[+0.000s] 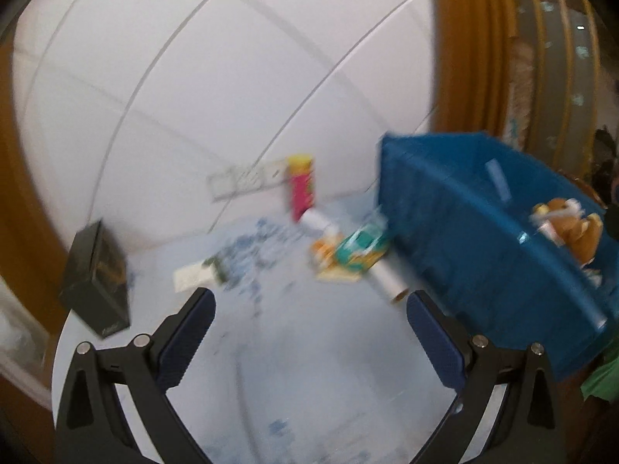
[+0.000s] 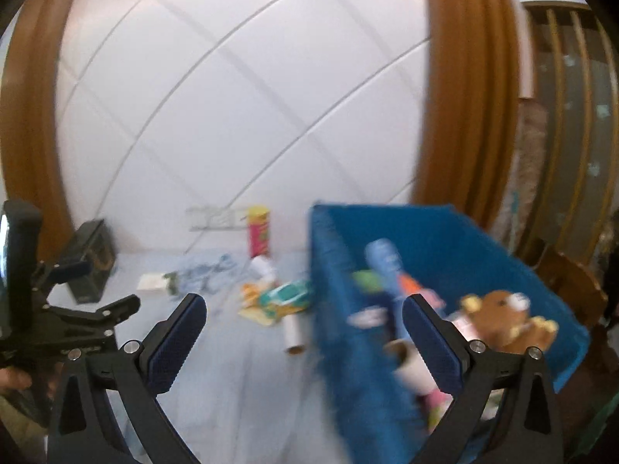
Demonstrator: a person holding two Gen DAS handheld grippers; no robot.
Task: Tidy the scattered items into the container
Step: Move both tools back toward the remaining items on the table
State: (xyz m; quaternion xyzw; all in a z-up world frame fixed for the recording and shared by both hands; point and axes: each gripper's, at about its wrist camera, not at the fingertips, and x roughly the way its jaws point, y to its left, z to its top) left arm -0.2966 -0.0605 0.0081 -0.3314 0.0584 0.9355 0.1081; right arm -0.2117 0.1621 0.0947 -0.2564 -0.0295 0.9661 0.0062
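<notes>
Hovering empty with jaws spread wide, both left gripper (image 1: pixel 311 321) and right gripper (image 2: pixel 305 326), facing a white roll (image 1: pixel 389 280) lying beside the blue bin (image 1: pixel 483 255), long axis pointing back toward the left gripper, seemingly the nearer one.

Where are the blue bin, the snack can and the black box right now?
blue bin (image 2: pixel 456 239), right wrist view, on its inner far wall.
snack can (image 1: pixel 301 187), left wrist view, on its red body.
black box (image 1: pixel 98 278), left wrist view, on its front face.
</notes>
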